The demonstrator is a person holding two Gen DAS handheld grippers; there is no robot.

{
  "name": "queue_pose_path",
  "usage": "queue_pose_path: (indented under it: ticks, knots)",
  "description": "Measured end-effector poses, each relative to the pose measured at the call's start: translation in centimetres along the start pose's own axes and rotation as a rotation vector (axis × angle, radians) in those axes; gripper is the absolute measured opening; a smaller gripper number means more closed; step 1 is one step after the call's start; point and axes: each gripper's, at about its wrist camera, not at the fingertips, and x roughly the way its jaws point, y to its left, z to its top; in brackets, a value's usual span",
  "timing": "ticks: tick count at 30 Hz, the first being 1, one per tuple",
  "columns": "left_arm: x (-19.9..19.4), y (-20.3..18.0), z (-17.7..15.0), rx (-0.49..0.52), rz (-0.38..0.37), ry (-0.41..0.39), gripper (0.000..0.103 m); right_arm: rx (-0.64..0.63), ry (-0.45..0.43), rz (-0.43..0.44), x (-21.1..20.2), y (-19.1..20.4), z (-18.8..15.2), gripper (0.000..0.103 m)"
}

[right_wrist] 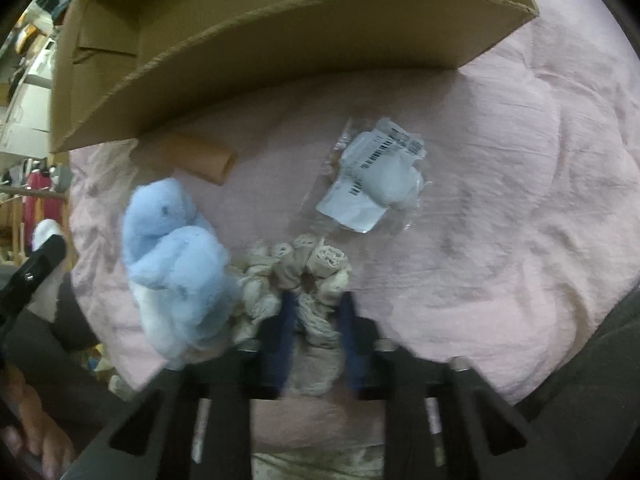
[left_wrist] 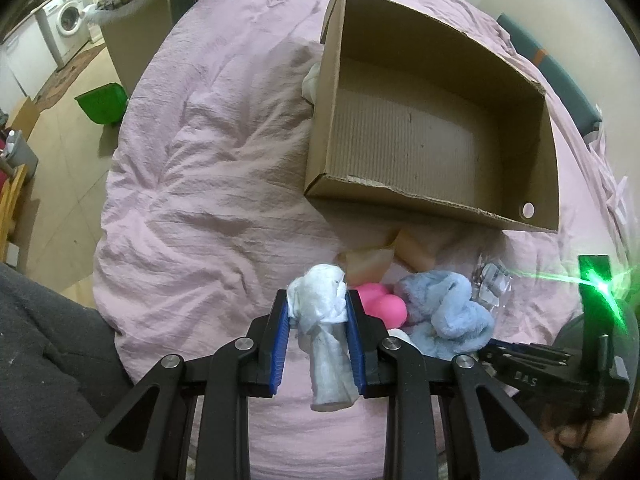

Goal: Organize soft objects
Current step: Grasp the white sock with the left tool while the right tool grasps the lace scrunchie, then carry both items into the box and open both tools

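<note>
White crinkled plastic-wrapped bundle [left_wrist: 322, 320], light and squashy, is clenched mid-body in the left hand-held gripper [left_wrist: 318, 320] above the pink bedspread [left_wrist: 200, 160]. Right hand-held gripper [right_wrist: 316, 320] pinches the limp beige knitted scrunchie [right_wrist: 296, 276] beside the blue plush toy [right_wrist: 172, 260].

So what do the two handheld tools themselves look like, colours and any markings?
Both are black, with angular linkage arms that have triangular cut-outs and round silver pivot pins. The left tool has ribbed blue pads lining its two fingers. The right tool is blurred, but shows the same black frame and dark blue pads. Its body carries a bright green light and small pale lettering.
</note>
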Motion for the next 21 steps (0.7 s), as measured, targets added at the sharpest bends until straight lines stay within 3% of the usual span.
queue_pose_path:
  ticks: [13,21]
  knots:
    - [-1.8,-0.6,0.5,0.024,-0.005,-0.089,0.024,-0.017,-0.153,0.109,-7.6,-0.8,-1.0,0.011]
    - [-5.4,-2.1,4.1,0.088,-0.049,-0.243,0.024,-0.034,-0.368,0.224,-14.0,-1.2,1.6,0.011]
